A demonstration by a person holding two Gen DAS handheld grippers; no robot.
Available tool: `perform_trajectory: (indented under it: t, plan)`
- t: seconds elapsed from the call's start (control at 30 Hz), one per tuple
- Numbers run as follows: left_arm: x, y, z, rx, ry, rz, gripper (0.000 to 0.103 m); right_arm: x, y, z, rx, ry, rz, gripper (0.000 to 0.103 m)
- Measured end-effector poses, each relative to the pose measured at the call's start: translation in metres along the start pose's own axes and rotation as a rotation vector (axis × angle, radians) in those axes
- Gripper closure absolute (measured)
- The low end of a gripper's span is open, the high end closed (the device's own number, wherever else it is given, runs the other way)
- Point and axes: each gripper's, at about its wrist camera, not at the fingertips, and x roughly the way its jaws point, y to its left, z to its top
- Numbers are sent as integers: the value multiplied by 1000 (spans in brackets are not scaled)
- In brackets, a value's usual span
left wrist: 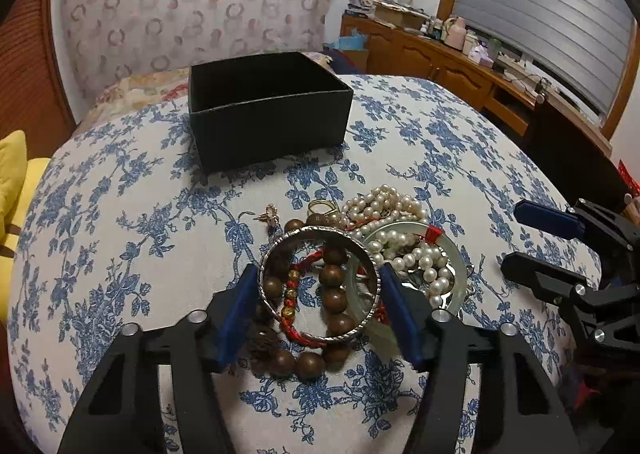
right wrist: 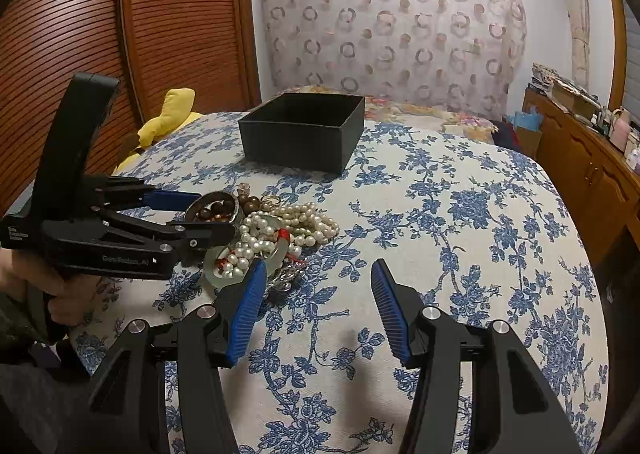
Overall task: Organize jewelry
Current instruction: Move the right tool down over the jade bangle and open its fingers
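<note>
You are at the very start: the black box (left wrist: 268,109) at twelve o'clock looks empty, the jewelry pile (left wrist: 384,250) lies unsorted, your left gripper (left wrist: 318,290) pinches the silver bangle (left wrist: 320,286), your right gripper (right wrist: 320,310) gapes empty

White lettering on left claw (right wrist: 208,213) body, too small to read

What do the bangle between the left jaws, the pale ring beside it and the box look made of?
Silver bangle: probably metal, shiny with a textured, glinting rim. Pale green bangle: translucent and smooth, maybe jade or glass. Black box: matte, likely card or leatherette; thin straight walls.
</note>
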Motion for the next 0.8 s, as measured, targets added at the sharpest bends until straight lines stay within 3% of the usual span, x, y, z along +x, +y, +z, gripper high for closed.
perform_trajectory:
  t: [0.23, 0.33, 0.8]
  plan:
    - [-21, 12, -3, -40, -55, 0, 45, 9, 14, 3, -47, 17, 29, 46]
    - [-32, 15, -6, -44, -85, 15, 45, 13, 23, 6, -71, 22, 48, 37]
    - [-54, 38, -19, -108, -127, 32, 45, 44, 52, 18, -211, 111, 83, 35]
